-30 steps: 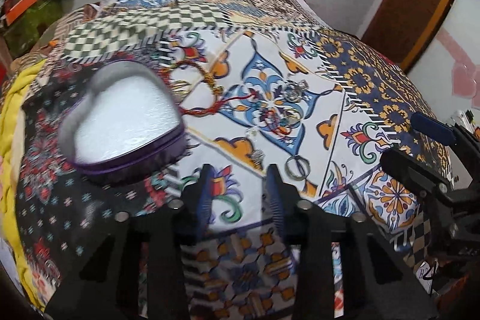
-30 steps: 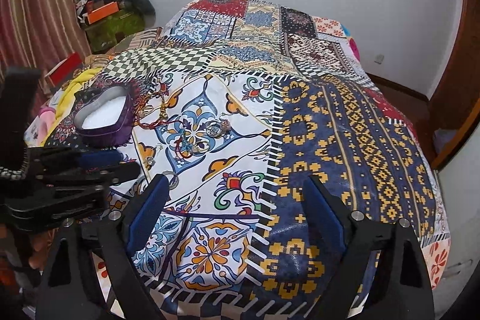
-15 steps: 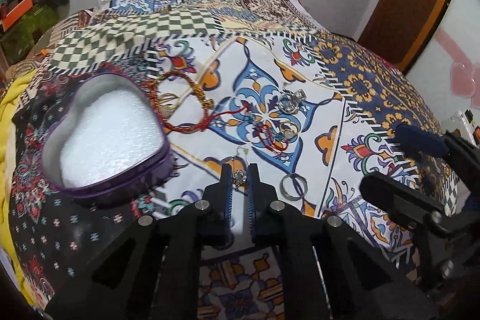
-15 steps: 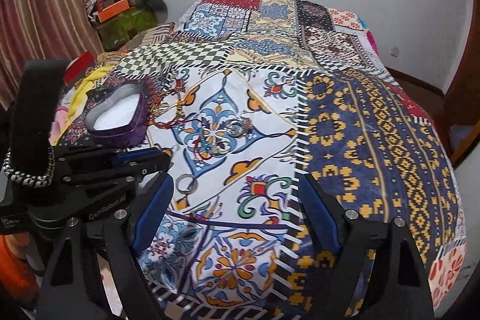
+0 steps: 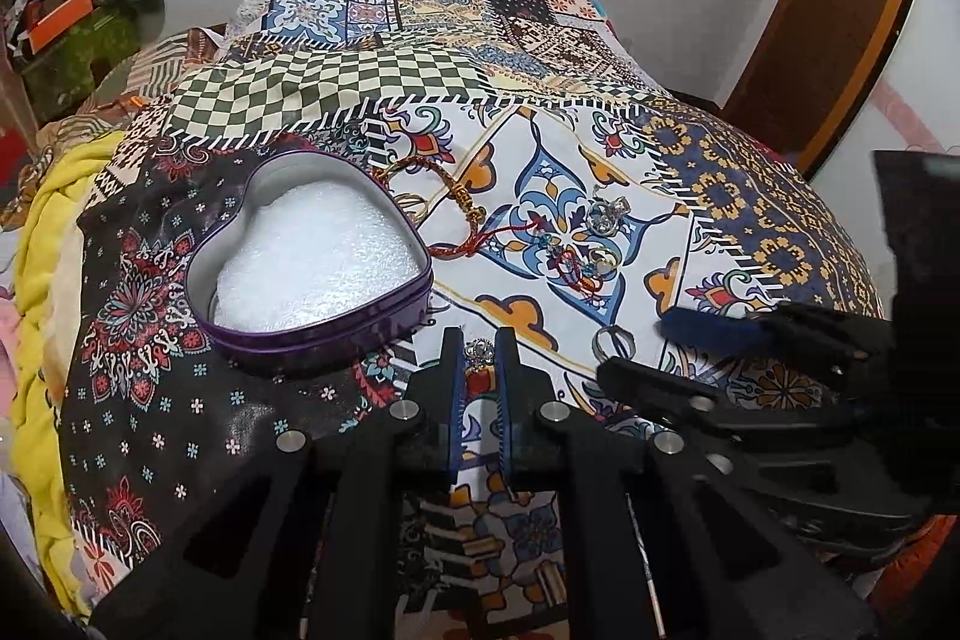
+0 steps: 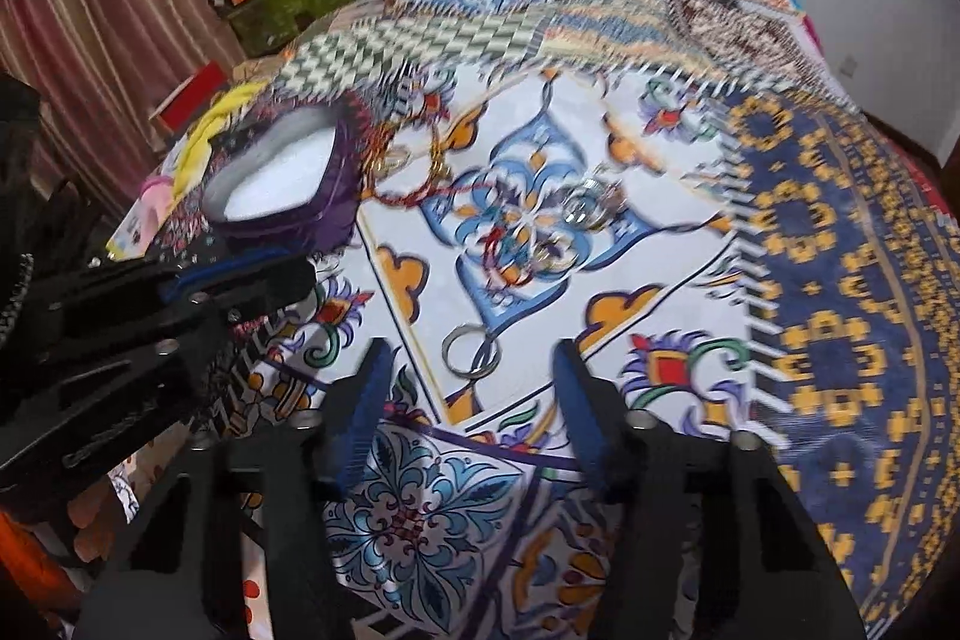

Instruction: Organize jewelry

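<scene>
two grippers over patchwork bedspread [image 5: 750, 196]. left gripper [image 5: 478, 353] pinched on small silver earring [image 5: 478, 351], lifted just beside purple heart tin [image 5: 312, 268]. right gripper [image 6: 471, 376] jaws spread wide, silver ring [image 6: 471, 349] on cloth between tips. farther: red-gold bracelet [image 5: 444, 184], more rings [image 5: 606, 211].

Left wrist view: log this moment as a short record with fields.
surface: patchwork bedspread
container: purple heart-shaped tin with white foam lining, open, nothing in it
left gripper: shut on small silver earring
right gripper: open, over silver ring
loose pieces: red-and-gold cord bracelet, silver rings
</scene>
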The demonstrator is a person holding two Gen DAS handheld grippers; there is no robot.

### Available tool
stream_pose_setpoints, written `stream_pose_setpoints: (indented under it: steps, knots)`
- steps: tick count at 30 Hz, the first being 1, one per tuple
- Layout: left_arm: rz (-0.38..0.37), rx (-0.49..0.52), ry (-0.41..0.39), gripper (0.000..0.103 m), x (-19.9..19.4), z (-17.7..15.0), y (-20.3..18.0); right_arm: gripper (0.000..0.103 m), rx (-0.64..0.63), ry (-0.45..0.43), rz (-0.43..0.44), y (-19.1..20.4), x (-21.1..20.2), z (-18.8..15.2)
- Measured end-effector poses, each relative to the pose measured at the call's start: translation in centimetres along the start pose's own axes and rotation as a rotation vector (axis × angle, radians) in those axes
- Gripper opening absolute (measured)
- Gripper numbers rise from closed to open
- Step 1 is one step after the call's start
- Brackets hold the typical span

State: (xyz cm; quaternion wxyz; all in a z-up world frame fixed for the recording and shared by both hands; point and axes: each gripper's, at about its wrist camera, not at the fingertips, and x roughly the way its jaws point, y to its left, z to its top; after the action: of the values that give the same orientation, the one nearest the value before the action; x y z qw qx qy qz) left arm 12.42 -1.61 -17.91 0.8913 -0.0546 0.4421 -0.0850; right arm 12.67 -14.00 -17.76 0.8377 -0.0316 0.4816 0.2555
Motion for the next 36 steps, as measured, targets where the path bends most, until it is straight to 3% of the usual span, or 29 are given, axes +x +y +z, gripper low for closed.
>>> stream_pose_setpoints:
  steps: [4,8,17,36]
  knots:
    - [-0.01,-0.003,0.001,0.008,0.0,-0.3,0.0,0.036,-0.007,0.012,-0.033,0.0,0.5,-0.1]
    - [-0.013,0.0,-0.005,0.008,-0.4,-0.3,-0.2,0.02,-0.053,0.006,-0.056,0.5,0.9,-0.3]
    - [0.007,-0.013,-0.056,0.008,-3.0,0.0,0.3,0.02,-0.041,-0.011,-0.025,0.7,-0.3,0.0]
    - [0.077,-0.028,-0.242,0.008,-9.6,2.5,1.9,0.02,-0.1,-0.218,-0.005,4.7,-5.8,4.2]
